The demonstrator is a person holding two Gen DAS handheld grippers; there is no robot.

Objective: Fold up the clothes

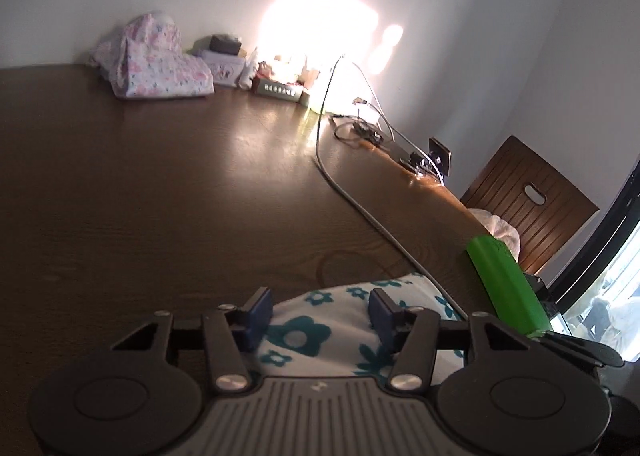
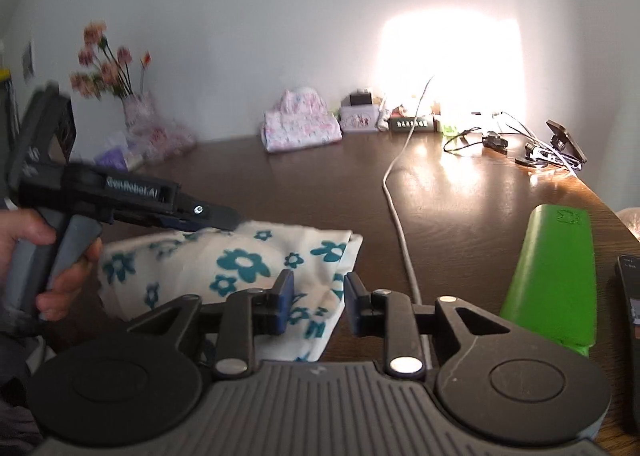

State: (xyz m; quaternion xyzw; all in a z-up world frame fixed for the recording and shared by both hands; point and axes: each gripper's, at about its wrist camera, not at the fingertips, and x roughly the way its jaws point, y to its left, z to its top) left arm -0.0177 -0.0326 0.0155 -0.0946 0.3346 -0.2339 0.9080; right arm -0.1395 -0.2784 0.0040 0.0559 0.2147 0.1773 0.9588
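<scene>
A folded white cloth with teal flowers (image 2: 240, 260) lies on the dark wooden table (image 2: 460, 216), near its front edge. My right gripper (image 2: 318, 296) hovers over the cloth's right end; its blue pads (image 2: 285, 292) stand apart and do not press the fabric. In the same view a hand holds my left gripper (image 2: 230, 221), whose tip rests low over the cloth's far left part. In the left wrist view the cloth (image 1: 312, 332) lies under and between the widely parted fingers of the left gripper (image 1: 320, 312), with nothing pinched.
A green case (image 2: 552, 280) lies right of the cloth, and a white cable (image 2: 400, 224) runs between them. A folded pink floral stack (image 2: 300, 128), small boxes and chargers line the wall. A phone (image 2: 628, 296) lies at the right edge. A wooden chair (image 1: 528, 196) stands beyond the table.
</scene>
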